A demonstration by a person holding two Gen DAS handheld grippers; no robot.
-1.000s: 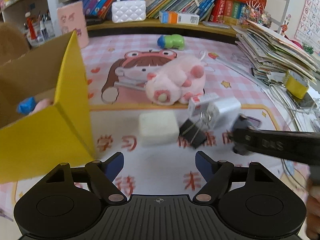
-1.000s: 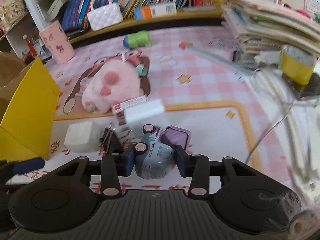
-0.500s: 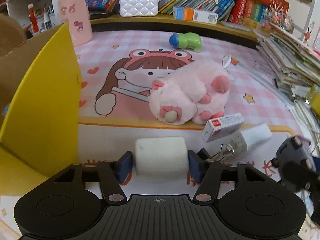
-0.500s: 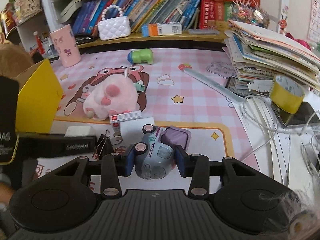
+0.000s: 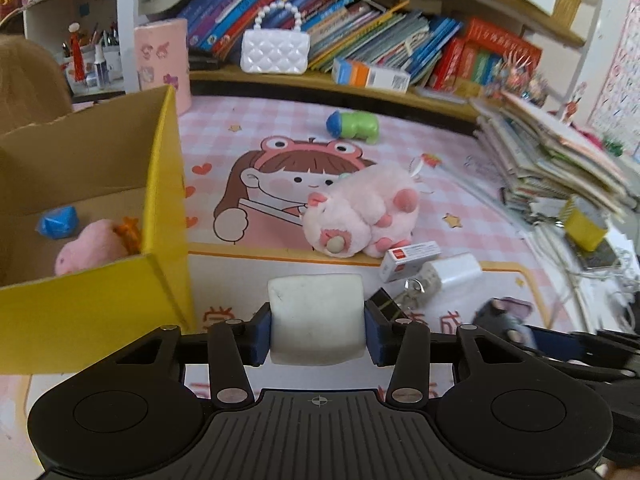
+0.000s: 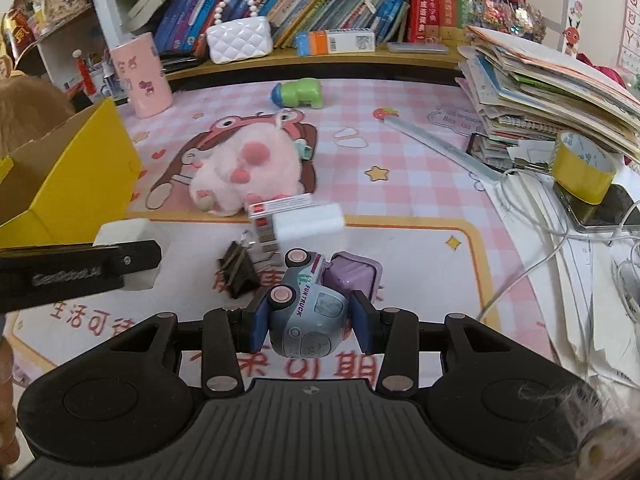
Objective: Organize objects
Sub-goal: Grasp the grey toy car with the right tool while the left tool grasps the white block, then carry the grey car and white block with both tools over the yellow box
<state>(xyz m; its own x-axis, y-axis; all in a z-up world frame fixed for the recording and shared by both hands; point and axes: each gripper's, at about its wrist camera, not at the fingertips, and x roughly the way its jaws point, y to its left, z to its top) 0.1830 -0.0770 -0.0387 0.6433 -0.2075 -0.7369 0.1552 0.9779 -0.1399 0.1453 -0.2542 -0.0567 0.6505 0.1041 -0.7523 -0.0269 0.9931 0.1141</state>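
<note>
My left gripper (image 5: 316,332) has a white foam block (image 5: 316,316) between its blue pads; the jaws are closing and the pads press on its sides. The block also shows in the right wrist view (image 6: 124,232), just above the mat. My right gripper (image 6: 310,328) is shut on a grey-blue toy truck (image 6: 308,312), held a little over the mat. An open yellow cardboard box (image 5: 160,200) stands to the left with a blue item, a pink toy and an orange item inside. A pink plush (image 5: 360,212) lies on the mat ahead.
A small red-and-white box (image 5: 408,260), a white charger (image 5: 452,274) and a black binder clip (image 5: 384,304) lie close together. A purple case (image 6: 356,276) sits behind the truck. Further off are a green toy (image 5: 354,126), a pink cup (image 6: 140,76), stacked books (image 6: 552,92) and yellow tape (image 6: 582,172).
My left gripper moved forward around the white block and closed on it, then came back towards the yellow box. The right gripper kept its hold on the toy truck and shifted slightly.
</note>
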